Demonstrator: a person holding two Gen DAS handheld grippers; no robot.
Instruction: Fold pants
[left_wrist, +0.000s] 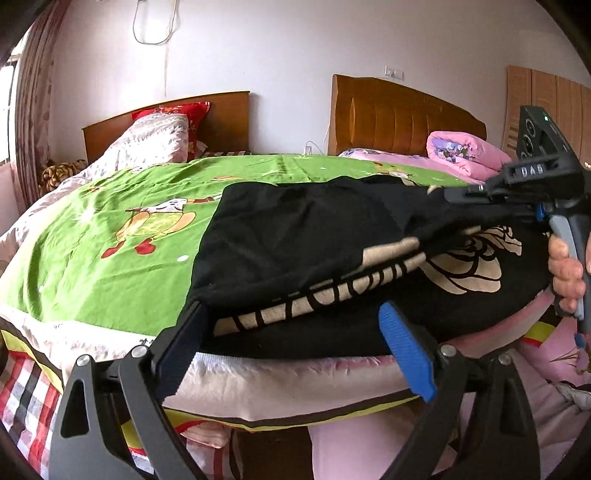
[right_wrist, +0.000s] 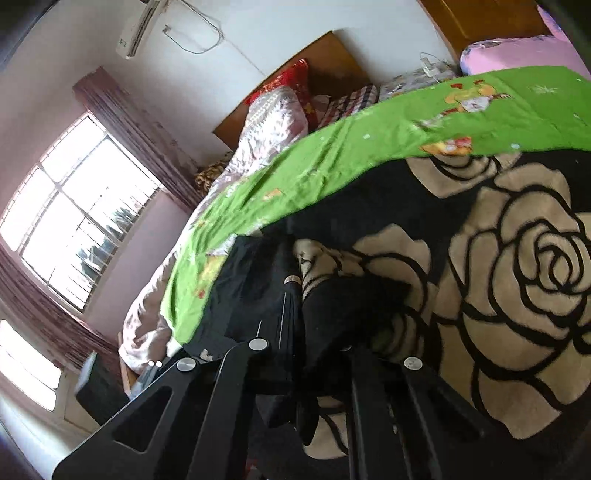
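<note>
In the left wrist view, the left tongs stand wide apart with nothing pressed between them; one black finger sits at the near left corner of the black pants, and the other, with its blue pad, reaches over the near edge of the bed. The pants lie across the bed on a black blanket with beige roses, partly spilling onto the green cartoon sheet. At the right edge, a hand holds the handle of the right tongs, whose tip is closed on a raised fold of the pants. Behind stand two wooden headboards, a red pillow and a folded pink quilt.

In the right wrist view, which is tilted, the right tongs are closed tight on dark pants fabric, which bunches up around the fingers just above the rose blanket. The green sheet runs beyond, and a bright window with a dark curtain fills the left side. An air conditioner hangs on the wall above.
</note>
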